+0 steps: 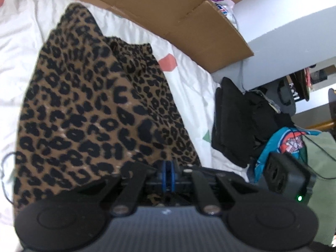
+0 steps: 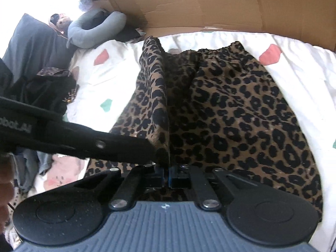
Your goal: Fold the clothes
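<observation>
Over bedsheet (image 2: 304, 67), left gripper (image 1: 169, 168), right gripper (image 2: 169, 173), both pinching leopard-print garment (image 2: 231, 109)

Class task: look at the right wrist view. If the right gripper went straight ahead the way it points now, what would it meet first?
The right gripper is already shut on the leopard-print garment, so it would push into that cloth first. Farther on comes the cardboard, though depth is uncertain.

A flattened brown cardboard sheet (image 1: 168, 12) is lying across the top of the frame. A heap of black cloth (image 1: 237, 121) is sitting at centre right, and a grey curved neck pillow (image 2: 94, 31) is resting in the upper left.
</observation>
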Demonstrator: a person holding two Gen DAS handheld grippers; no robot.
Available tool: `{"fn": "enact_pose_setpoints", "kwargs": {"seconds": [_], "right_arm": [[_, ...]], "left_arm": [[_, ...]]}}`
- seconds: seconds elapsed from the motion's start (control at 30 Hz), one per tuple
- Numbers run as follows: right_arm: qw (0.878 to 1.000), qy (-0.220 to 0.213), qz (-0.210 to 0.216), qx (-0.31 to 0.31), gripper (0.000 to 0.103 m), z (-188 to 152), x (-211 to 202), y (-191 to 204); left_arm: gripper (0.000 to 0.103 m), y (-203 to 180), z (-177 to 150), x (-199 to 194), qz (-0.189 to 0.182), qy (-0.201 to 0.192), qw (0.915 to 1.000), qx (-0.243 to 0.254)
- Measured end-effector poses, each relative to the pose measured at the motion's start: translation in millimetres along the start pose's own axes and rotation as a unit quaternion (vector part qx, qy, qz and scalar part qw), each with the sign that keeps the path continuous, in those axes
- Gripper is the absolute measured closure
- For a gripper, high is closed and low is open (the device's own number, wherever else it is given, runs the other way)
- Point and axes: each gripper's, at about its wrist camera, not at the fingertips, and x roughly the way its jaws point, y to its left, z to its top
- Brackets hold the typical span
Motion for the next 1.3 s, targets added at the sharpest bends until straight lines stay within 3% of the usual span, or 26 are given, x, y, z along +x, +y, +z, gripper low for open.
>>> {"fn": "enact_pose_setpoints", "kwargs": {"seconds": [0.2, 0.43, 0.87, 1.0, 1.17, 1.23, 1.3], "right_arm": [[1.000, 0.000, -0.013, 0.018, 0.102, 0.5, -6.4, -12.9], [0.998, -0.001, -0.055, 0.030, 0.102, 0.0, -25.1, -37.3], [0.990, 0.026, -0.102, 0.089, 0.102, -30.2, -31.5, -97.2], [0.986, 0.044, -0.124, 0.099, 0.100, -45.4, -19.0, -115.8], [0.985, 0.044, -0.119, 0.119, 0.090, -58.9, -22.8, -127.3], [0.985, 0.037, -0.117, 0.124, 0.068, -60.5, -27.4, -130.1], [0.984, 0.025, -0.116, 0.130, 0.061, -58.7, -34.0, -132.4]], "left_arm": [[0.076, 28.3, 0.3, -18.8, 0.063, -0.039, 0.9972, 0.000], [0.075, 83.7, -14.9, -28.6, 0.135, -0.032, 0.9898, -0.032], [0.075, 110.7, -27.5, -10.9, 0.171, 0.013, 0.9851, -0.011], [0.067, 115.4, -28.1, -3.1, 0.175, 0.025, 0.9843, -0.002], [0.067, 122.5, -34.5, 4.9, 0.176, 0.040, 0.9836, -0.001], [0.067, 122.7, -38.6, 5.2, 0.179, 0.042, 0.9829, -0.004], [0.067, 124.2, -43.3, 4.0, 0.181, 0.044, 0.9825, -0.008]]}}
